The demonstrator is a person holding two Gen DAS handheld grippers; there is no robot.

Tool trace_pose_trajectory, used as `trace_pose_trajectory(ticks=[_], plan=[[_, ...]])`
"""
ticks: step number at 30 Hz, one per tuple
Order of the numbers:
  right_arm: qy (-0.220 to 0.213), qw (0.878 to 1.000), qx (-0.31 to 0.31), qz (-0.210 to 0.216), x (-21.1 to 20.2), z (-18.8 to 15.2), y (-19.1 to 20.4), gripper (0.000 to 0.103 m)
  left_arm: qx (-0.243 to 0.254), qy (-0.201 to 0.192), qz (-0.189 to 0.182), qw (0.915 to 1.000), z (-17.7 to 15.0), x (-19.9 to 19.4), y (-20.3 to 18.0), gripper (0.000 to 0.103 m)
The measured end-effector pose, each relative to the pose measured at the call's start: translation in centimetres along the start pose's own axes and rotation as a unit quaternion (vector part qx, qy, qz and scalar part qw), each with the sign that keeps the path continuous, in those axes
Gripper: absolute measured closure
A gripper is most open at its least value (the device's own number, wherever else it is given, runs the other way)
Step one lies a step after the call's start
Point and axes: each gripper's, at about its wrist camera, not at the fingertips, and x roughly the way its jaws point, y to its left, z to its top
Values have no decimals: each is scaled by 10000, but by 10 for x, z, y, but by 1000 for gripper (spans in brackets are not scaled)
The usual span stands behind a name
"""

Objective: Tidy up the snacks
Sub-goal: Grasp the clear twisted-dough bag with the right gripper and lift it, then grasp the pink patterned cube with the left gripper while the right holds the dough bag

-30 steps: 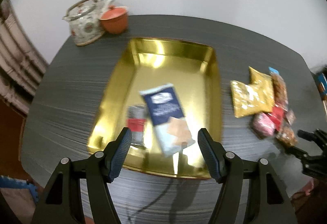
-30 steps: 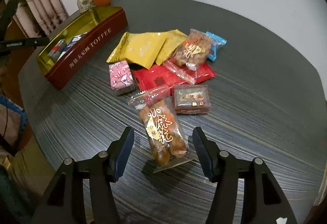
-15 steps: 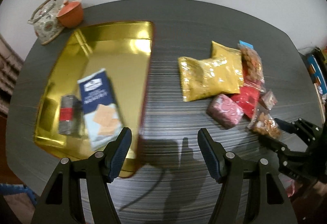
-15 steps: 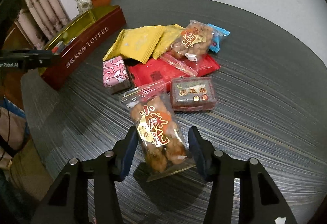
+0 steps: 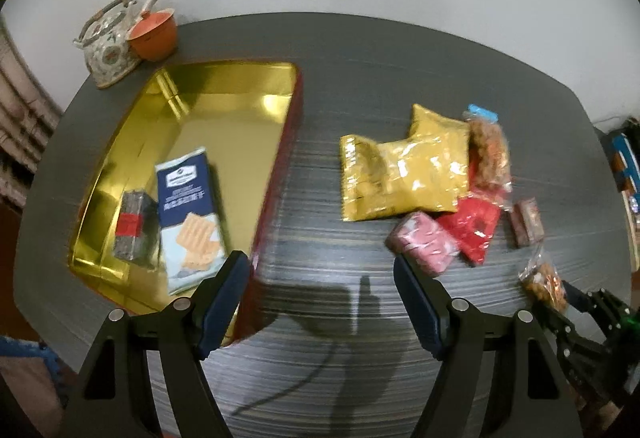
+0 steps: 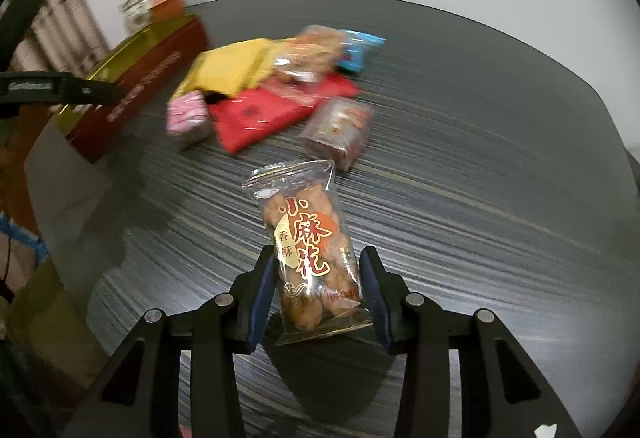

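gold tin holds two packs so far. your right tool has just been closing on the twist-snack bag; left tool wide, empty. pile still on counter.

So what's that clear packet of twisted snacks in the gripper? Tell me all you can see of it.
The clear packet is a see-through plastic wrapper with crimped ends, holding golden-brown fried dough twists under an orange and gold label with red Chinese characters. The right gripper, whose jaws have just been closing, is shut on its lower half, one pad against each side. It stands nearly upright, top tilted slightly left, above the striped dark table.
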Motion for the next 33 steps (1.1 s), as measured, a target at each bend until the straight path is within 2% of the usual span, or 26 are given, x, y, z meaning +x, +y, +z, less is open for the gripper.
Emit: trace_pose_trajectory(ticks=[10,18,28,33], plan=[[-271,9924,1000,-659,5,11,-43,65,-132,320,-414,9985,8,15,-25,29],[-576,9904,897,-880,16,27,-52,64,-845,749,-545,9921,18,37,-25,29],[-674,9902,898,-832,13,25,-55,64,-1273,1062,-394,9854,22,65,-35,29],[-693,9903,863,-839,11,23,-55,63,-1257,1131,-286,9852,24,75,-44,41]])
